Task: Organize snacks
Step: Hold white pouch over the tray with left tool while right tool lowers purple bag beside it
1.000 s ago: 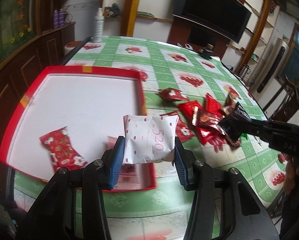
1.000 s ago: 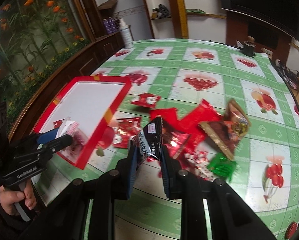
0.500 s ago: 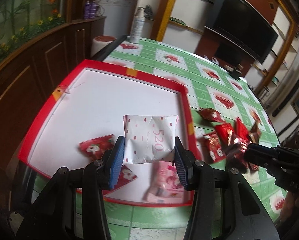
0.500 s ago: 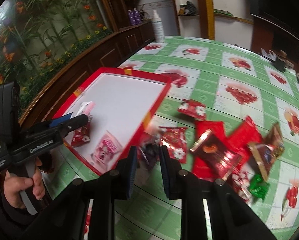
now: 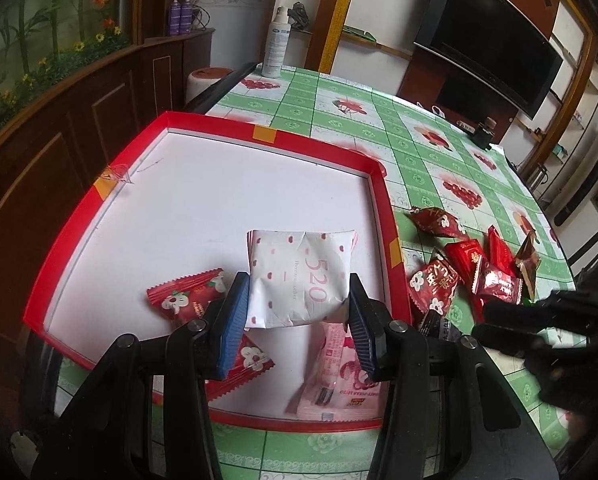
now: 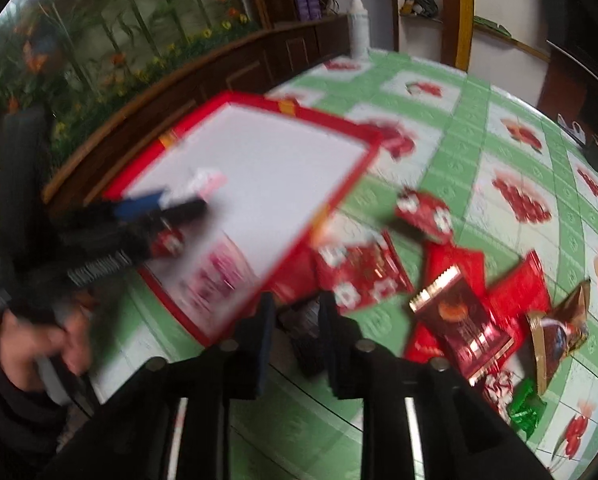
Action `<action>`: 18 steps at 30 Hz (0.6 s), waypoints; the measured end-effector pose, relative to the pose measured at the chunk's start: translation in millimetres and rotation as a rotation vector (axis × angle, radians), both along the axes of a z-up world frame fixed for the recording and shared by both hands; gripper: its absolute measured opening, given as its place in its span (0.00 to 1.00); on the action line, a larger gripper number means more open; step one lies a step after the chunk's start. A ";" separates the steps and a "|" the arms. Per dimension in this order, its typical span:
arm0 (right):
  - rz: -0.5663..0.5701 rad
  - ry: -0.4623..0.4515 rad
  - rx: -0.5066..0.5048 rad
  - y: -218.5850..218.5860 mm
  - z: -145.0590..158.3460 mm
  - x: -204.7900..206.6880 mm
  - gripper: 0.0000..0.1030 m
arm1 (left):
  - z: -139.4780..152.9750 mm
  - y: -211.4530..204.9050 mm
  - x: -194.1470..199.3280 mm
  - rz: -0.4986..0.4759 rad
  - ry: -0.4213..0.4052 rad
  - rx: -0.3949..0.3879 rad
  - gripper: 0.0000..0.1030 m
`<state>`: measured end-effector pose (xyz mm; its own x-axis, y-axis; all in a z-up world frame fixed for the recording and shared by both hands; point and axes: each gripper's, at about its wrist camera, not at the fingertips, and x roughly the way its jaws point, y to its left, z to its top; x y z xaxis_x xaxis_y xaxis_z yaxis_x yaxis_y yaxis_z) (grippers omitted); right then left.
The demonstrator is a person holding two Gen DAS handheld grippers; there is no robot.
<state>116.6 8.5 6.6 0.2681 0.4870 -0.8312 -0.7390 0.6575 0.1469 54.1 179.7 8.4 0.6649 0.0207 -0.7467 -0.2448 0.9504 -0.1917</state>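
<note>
1. Left gripper clamps the white pouch between its blue pads, jaws partly open to the pouch's width. It holds the pouch above the tray, over the near right part of the floor.
2. Right gripper is opening its jaws. A dark packet lies between them on the table, just outside the tray's right rim. Motion blur hides whether the pads touch it.
3. Tray contents: two red sweets toward the near left, one partly under the left jaw, and a pink packet at the near edge.
4. Remaining snacks: the red pile sits on the table beside the tray's right edge, with a brown packet and a green sweet farther right.
5. Step in hand, as judged: deposit the pouch in the tray.
   - Lower the pouch toward bare floor behind the sweets, so that it does not cover them.
   - Release only when the pouch is close to the floor; a light, flat pouch is likely to flip or slide if dropped.
   - Keep it clear of the right rim.
6. Pose: both grippers point steeply down and forward. A hand grips the left tool's handle at the near left corner.
</note>
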 end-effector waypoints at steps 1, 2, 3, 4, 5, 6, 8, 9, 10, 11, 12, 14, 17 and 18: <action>0.002 0.010 -0.015 -2.3 -6.6 0.6 0.42 | -0.7 -1.3 0.8 -0.001 0.001 0.000 0.45; -0.004 0.020 -0.021 -4.9 -12.3 1.4 0.44 | -1.4 -2.2 1.6 -0.003 0.003 0.001 0.45; -0.005 0.028 -0.025 -6.6 -16.9 1.5 0.46 | -2.1 -2.8 2.5 -0.005 0.005 0.000 0.45; 0.004 0.035 -0.029 -6.6 -21.0 1.0 0.47 | -3.3 -4.0 3.5 -0.008 0.009 -0.001 0.45; 0.016 0.041 -0.033 -5.7 -24.4 -0.2 0.49 | -4.1 -4.8 4.2 -0.010 0.012 -0.003 0.45; 0.027 0.039 -0.040 -4.1 -27.4 -1.9 0.51 | -4.8 -5.1 5.1 -0.011 0.013 -0.004 0.45; 0.044 0.016 -0.067 0.8 -32.6 -4.9 0.52 | -6.2 -6.8 7.1 -0.015 0.017 -0.003 0.45; 0.050 -0.004 -0.088 4.0 -35.4 -6.5 0.52 | -6.9 -7.6 8.1 -0.017 0.018 -0.003 0.45; 0.054 -0.020 -0.104 6.6 -37.8 -7.8 0.52 | -7.3 -7.3 9.0 -0.018 0.020 -0.003 0.45; 0.057 -0.035 -0.117 8.6 -39.9 -8.6 0.52 | -8.3 -7.6 10.1 -0.019 0.022 -0.004 0.45; 0.057 -0.043 -0.130 10.3 -42.6 -9.4 0.48 | -9.3 -7.5 10.3 -0.020 0.024 -0.005 0.45; 0.050 -0.056 -0.140 10.7 -45.2 -9.5 0.31 | -10.9 -6.7 11.1 -0.020 0.027 -0.011 0.45; 0.045 -0.044 -0.120 6.7 -43.1 -9.6 0.24 | -12.4 -5.5 11.8 -0.020 0.029 -0.014 0.45; 0.041 -0.041 -0.113 4.3 -41.0 -10.0 0.22 | -12.8 -5.3 12.0 -0.021 0.030 -0.014 0.45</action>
<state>106.6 12.7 -34.5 0.2849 0.4020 -0.8702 -0.7697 0.6370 0.0423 66.1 174.5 -4.5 0.6426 -0.0038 -0.7662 -0.2307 0.9526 -0.1982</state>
